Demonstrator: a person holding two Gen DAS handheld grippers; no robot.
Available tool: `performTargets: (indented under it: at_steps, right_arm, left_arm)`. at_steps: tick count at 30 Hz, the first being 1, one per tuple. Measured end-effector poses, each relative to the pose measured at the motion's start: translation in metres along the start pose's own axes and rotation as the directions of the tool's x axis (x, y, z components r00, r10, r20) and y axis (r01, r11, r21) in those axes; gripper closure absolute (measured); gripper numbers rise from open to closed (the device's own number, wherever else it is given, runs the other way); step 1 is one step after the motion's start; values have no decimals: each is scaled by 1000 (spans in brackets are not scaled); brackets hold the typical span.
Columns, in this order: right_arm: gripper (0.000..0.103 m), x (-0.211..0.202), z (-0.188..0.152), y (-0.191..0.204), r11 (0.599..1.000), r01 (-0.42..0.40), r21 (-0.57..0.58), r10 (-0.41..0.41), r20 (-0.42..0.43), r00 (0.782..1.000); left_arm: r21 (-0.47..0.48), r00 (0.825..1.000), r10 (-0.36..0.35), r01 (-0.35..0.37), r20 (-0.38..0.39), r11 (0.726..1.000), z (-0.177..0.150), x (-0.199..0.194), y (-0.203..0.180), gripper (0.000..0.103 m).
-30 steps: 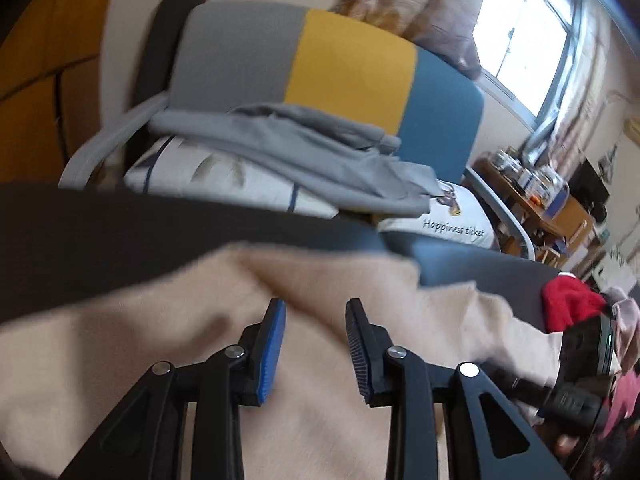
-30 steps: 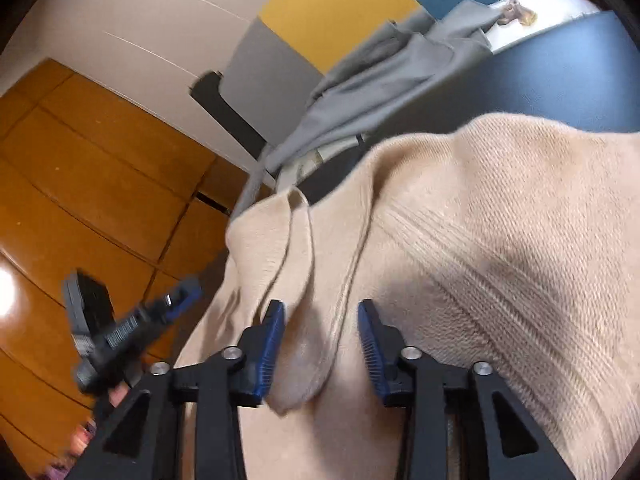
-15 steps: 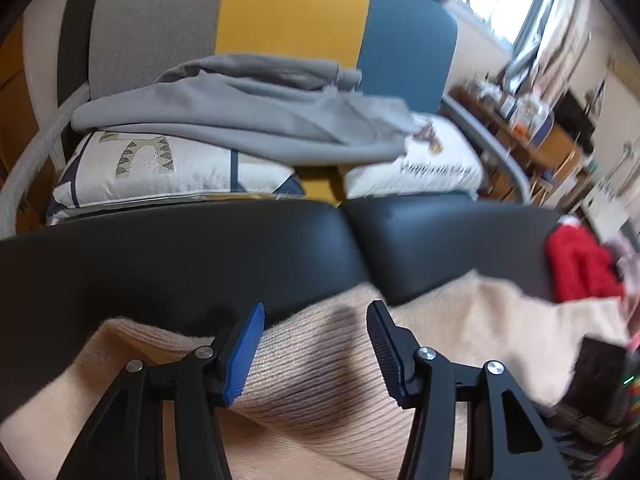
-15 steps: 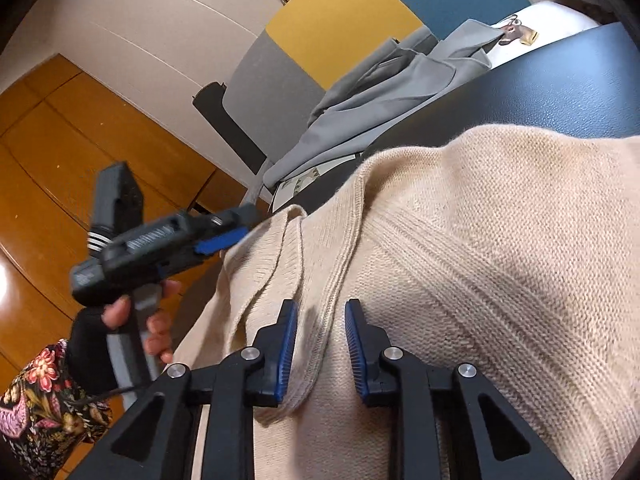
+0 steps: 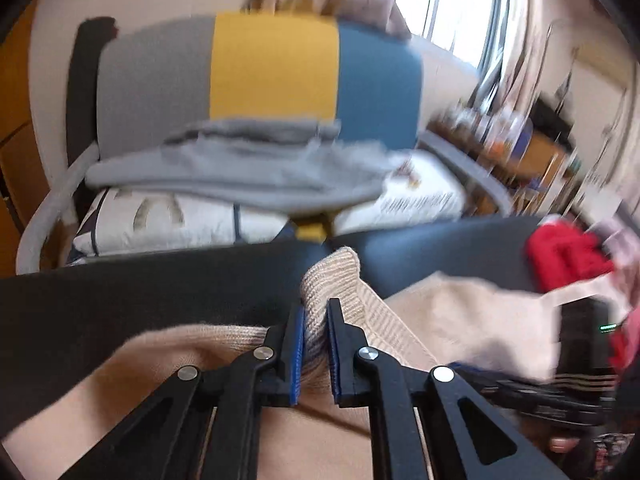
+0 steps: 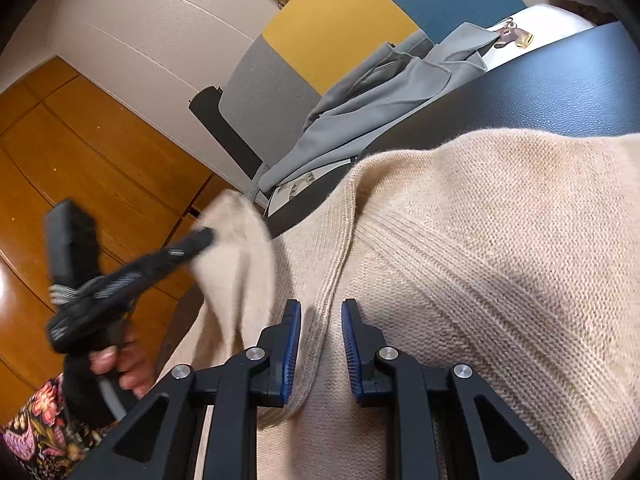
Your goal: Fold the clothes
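Since a second ago: left gripper gone from open above flat knit to clamped on a ribbed fold of the beige sweater, lifted clear of the black table. Right gripper narrowed half a second ago, now parted again, jaws moderately open astride the ribbed edge, holding nothing. Sweater spread across the table. Grey garment on the chair behind; red cloth at right.

Ribbed knit sweater — matt, black leatherette cushion — pebbled
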State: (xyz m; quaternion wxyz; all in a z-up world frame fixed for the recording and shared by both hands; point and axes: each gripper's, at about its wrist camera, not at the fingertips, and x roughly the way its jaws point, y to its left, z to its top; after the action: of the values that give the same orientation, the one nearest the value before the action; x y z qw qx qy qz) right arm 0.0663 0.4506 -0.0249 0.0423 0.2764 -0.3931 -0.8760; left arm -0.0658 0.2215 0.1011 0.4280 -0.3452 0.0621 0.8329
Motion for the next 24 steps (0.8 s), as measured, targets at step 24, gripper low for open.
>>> performTargets:
  at_steps: [24]
  right_arm:
    - [64, 2, 3, 9, 997, -70, -23, 67, -119, 991]
  left_arm:
    - [-504, 981, -163, 88, -107, 859, -109, -9, 67, 63]
